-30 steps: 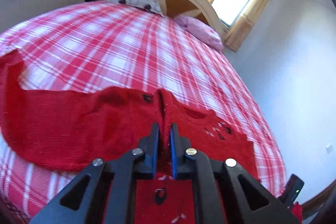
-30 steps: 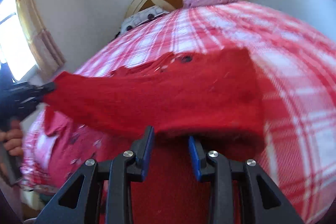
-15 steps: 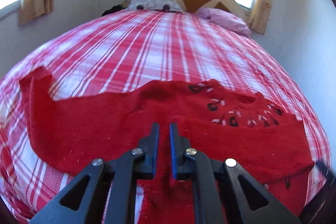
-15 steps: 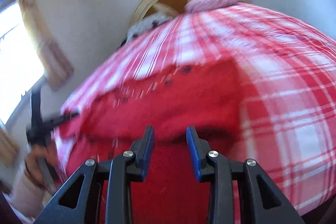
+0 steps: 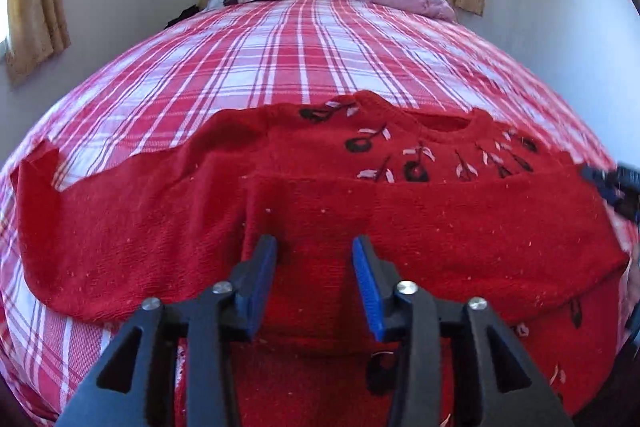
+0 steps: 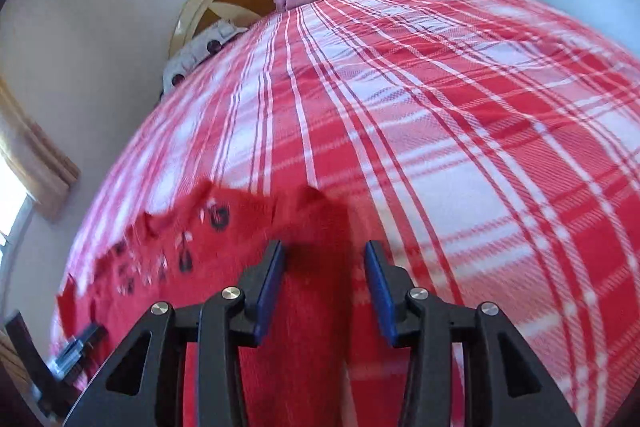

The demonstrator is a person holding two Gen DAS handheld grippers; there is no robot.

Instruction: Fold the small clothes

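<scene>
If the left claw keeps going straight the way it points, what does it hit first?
Most likely the red sweater: its folded layer lies directly ahead of the left claw, whose jaws are opening with nothing pinched. The plaid bedsheet lies beyond it. Depth is unclear.

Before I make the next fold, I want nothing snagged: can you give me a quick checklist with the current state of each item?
1. Left gripper free of cloth: ok, jaws opening, pads not pinching.
2. Right gripper free of cloth: ok, jaws opening, though the picture is blurred.
3. Red sweater resting on the plaid bedspread: ok.
4. First fold laid across: ok, the folded edge lies just below the embroidered neckline.
5. Left sleeve folded in: not ok, it lies spread outward.
6. Right-hand side of the sweater lying flat: cannot tell, blurred.
</scene>
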